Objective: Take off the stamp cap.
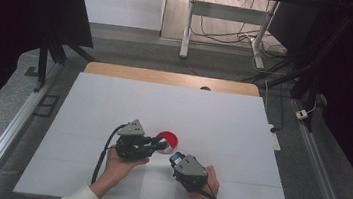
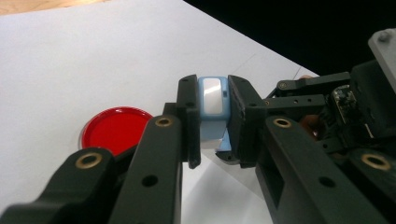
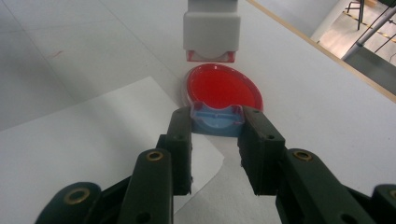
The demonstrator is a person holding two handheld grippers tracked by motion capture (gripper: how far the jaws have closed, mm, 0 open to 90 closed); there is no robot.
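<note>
Two grippers meet near the middle of the white table (image 1: 113, 102), just near of a red round lid (image 1: 170, 140) lying flat. The left gripper (image 2: 212, 121) is clamped on a white block with a light-blue edge (image 2: 211, 112). The right gripper (image 3: 215, 135) pinches a small blue piece (image 3: 217, 120) between its jaws, just near the lid. A white block (image 3: 212, 32) hangs just beyond the lid's far edge.
</note>
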